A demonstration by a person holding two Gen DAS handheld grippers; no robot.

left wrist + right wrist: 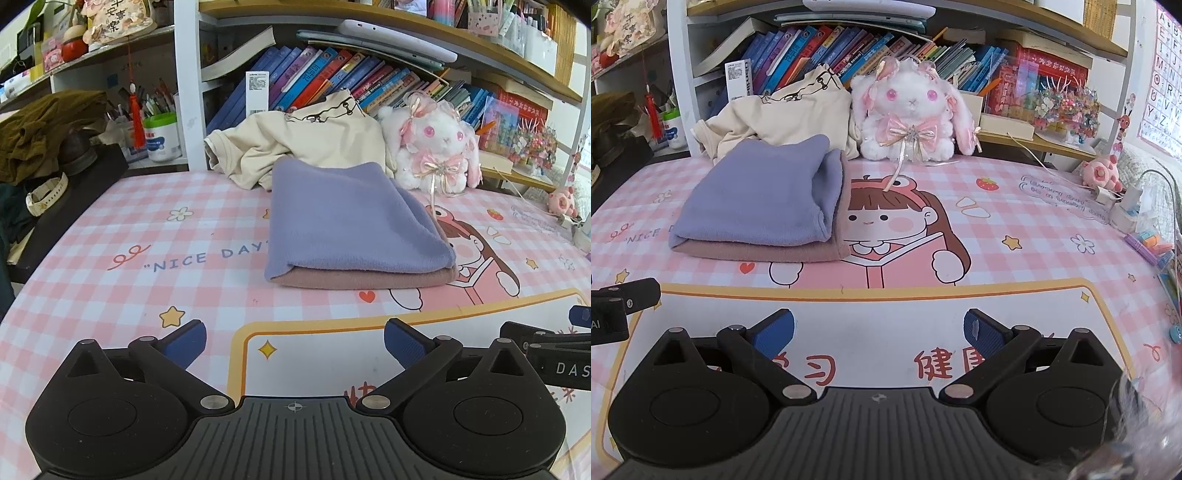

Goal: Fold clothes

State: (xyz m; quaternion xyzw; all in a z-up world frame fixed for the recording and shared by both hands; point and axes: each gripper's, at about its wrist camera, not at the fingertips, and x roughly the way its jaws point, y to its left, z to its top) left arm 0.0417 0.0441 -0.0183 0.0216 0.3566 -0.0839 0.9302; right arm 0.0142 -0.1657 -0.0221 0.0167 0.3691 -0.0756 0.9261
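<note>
A folded purple cloth [351,218] lies on top of a folded pink cloth [365,278] on the pink checked desk mat [129,229]. The stack also shows in the right wrist view, purple [757,195] over pink [768,253]. A crumpled cream garment [310,140] lies behind the stack against the books; it also shows in the right wrist view [786,114]. My left gripper [295,343] is open and empty, low over the mat in front of the stack. My right gripper [879,332] is open and empty, to the right of the left one.
A white plush rabbit [908,114] sits behind the stack to the right. A bookshelf with books [332,74] lines the back. A dark olive garment [40,129] and a watch [44,195] lie at the left. Chargers and small toys [1115,192] lie at the right.
</note>
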